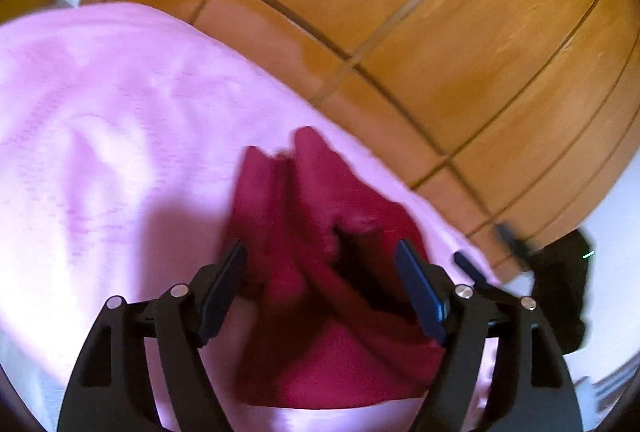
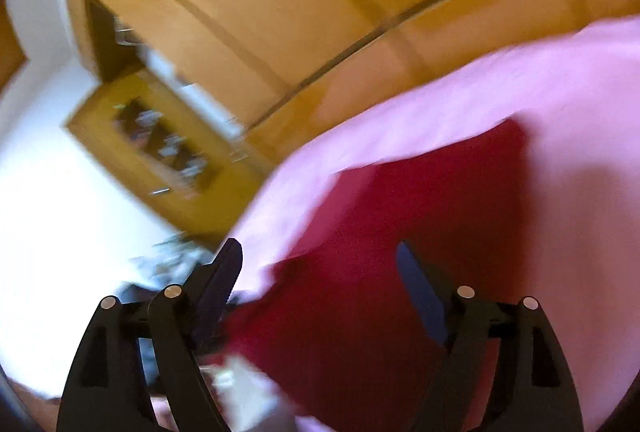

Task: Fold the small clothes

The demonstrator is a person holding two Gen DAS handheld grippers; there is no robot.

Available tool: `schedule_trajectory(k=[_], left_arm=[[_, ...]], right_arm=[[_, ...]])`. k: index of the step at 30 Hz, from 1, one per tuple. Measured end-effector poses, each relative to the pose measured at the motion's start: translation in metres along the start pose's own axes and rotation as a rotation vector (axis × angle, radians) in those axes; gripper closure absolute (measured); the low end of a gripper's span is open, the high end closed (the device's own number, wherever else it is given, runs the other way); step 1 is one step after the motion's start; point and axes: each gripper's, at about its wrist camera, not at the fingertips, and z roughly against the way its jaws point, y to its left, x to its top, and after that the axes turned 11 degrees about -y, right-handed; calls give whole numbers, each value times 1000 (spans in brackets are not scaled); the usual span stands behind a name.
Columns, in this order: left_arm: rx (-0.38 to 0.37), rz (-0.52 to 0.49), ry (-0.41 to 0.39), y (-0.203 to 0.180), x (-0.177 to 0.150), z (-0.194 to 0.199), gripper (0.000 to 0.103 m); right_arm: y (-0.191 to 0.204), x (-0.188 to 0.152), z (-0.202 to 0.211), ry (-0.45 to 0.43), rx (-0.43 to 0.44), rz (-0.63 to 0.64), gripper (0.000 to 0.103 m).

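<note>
Here, your left gripper [image 1: 322, 252] and right gripper [image 2: 320, 252] both gape wide, gripping nothing, above the crumpled red garment [image 1: 320, 332] (blurred) lying on the pink blanket [image 1: 120, 112].

- A small dark red garment [image 1: 320, 272] lies bunched on a pale pink cloth [image 1: 120, 132], near that cloth's right edge.
- Two narrow folded parts of the garment point toward the far side, with a dark opening between its layers.
- From the right wrist view its surface [image 2: 420, 232] appears flatter, though blurred.
</note>
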Motion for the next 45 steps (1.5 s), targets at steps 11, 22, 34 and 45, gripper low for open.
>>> schedule_trajectory(k=[11,22,34,45], left_arm=[[-16,-65,260,-34,-12,-66,82],[33,-130,220,-18,10,-22,92],[45,-116,238,15,-22,-35,88],[89,-163,234,-4,-24,-13,49]], right_arm=[[-46,-17,3,63,-349,113,19],[-5,-22,-15,51,-250,257,17],[-20,-49,-41,171,-272,227,15],[-19,-51,8,174,-269,158,14]])
